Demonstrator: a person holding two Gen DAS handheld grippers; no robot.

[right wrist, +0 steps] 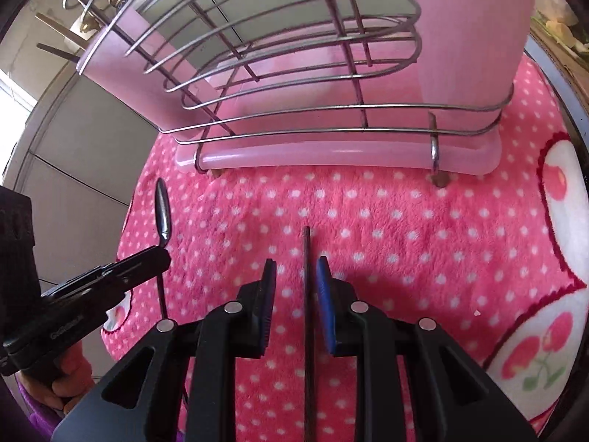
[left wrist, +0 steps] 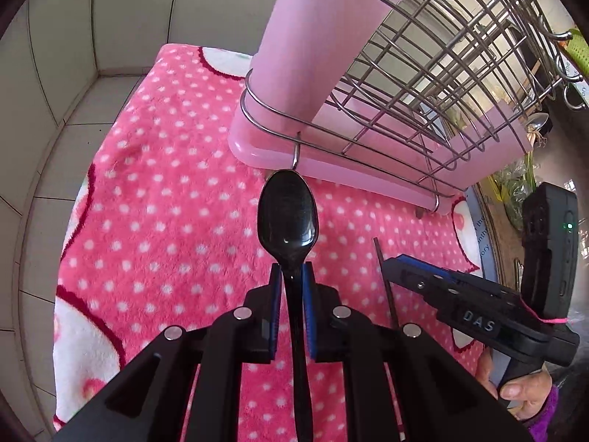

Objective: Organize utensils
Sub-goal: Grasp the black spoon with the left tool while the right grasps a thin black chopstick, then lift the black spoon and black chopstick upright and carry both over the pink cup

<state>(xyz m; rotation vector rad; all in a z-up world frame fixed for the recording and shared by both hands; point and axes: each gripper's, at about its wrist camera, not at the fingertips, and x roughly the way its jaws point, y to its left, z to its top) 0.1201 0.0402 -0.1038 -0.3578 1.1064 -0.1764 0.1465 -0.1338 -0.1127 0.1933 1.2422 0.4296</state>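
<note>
My left gripper [left wrist: 292,270] is shut on a black plastic spoon [left wrist: 288,210], bowl pointing toward the rack; it also shows in the right wrist view [right wrist: 162,209]. A wire rack [left wrist: 423,73] on a pink tray [left wrist: 331,162] holds a pink cup [left wrist: 313,51] right ahead. In the right wrist view my right gripper [right wrist: 296,269] has its jaws around a thin dark stick [right wrist: 306,280] that lies on the towel, with a gap on each side. The rack [right wrist: 294,55] stands just beyond.
A pink polka-dot towel [left wrist: 165,184] covers the counter. White tiled walls [left wrist: 55,73] close the left and back. The right gripper [left wrist: 460,294] shows in the left wrist view, the left gripper [right wrist: 110,276] in the right wrist view. Metal spoons hang at the rack's far side [left wrist: 537,121].
</note>
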